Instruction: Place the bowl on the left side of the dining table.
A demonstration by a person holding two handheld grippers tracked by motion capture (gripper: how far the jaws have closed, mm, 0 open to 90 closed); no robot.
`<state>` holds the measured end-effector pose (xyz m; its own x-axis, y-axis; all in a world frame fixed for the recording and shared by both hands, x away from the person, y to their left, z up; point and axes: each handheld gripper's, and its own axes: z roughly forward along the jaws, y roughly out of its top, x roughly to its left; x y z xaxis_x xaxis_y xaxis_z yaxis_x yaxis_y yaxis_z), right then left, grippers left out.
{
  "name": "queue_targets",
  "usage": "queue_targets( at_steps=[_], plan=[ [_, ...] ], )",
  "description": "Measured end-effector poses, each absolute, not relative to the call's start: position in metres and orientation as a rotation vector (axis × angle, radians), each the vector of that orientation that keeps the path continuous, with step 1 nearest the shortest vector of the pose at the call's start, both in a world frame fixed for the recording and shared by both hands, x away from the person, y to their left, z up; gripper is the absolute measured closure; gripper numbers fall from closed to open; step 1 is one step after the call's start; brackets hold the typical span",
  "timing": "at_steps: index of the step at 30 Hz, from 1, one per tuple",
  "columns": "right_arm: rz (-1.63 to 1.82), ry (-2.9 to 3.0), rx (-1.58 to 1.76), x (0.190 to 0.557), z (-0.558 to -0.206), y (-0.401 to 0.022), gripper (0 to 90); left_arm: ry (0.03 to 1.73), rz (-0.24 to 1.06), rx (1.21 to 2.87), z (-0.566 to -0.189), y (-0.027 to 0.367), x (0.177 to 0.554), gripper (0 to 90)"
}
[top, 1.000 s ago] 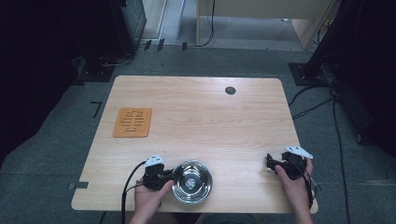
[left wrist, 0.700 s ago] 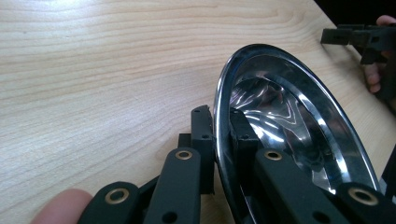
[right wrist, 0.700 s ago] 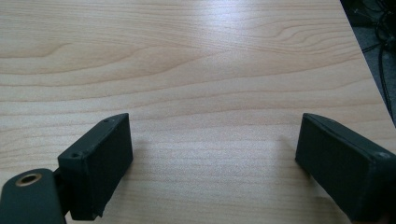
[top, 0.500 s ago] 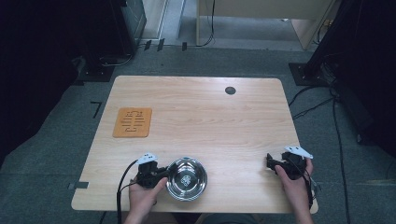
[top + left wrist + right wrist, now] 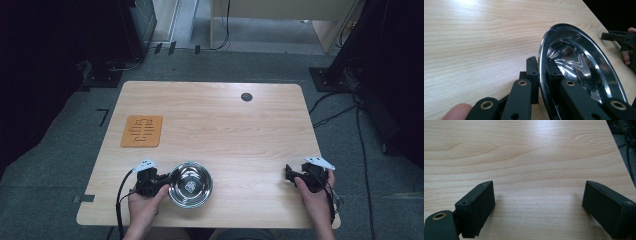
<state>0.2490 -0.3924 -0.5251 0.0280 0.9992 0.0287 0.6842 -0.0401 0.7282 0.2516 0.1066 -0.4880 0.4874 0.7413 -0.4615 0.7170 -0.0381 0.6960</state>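
Observation:
A shiny steel bowl (image 5: 190, 184) sits near the table's front edge, left of centre. My left gripper (image 5: 169, 181) is shut on its left rim. In the left gripper view one jaw is outside the rim and the other inside the bowl (image 5: 579, 62), so the left gripper (image 5: 541, 61) pinches the thin wall. My right gripper (image 5: 289, 175) rests at the front right of the table and is open. In the right gripper view the right gripper (image 5: 539, 195) has only bare wood between its wide-set jaws.
An orange slotted trivet (image 5: 142, 131) lies flat at the table's left side. A dark cable hole (image 5: 246, 96) is at the back right of centre. The other hand's gripper (image 5: 619, 37) appears far off in the left gripper view.
The left gripper and the bowl in it have shifted to the left and slightly away from the front edge. The right gripper has stayed put.

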Motion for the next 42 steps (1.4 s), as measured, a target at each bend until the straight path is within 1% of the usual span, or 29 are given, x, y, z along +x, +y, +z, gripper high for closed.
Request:
queue_targets(
  at_steps=[23,32,42],
  plan=[
    [0.769,1.709,1.779,0.249,-0.525,-0.392,10.4,1.314,0.097,1.657,-0.474,0.149,0.269,84.6],
    [0.769,1.709,1.779,0.249,-0.525,-0.392,10.4,1.331,0.104,1.599,-0.473,0.161,0.276,84.6],
    [0.769,1.709,1.779,0.249,-0.525,-0.392,10.4,1.370,0.149,1.568,-0.470,0.177,0.287,84.6]
  ],
)
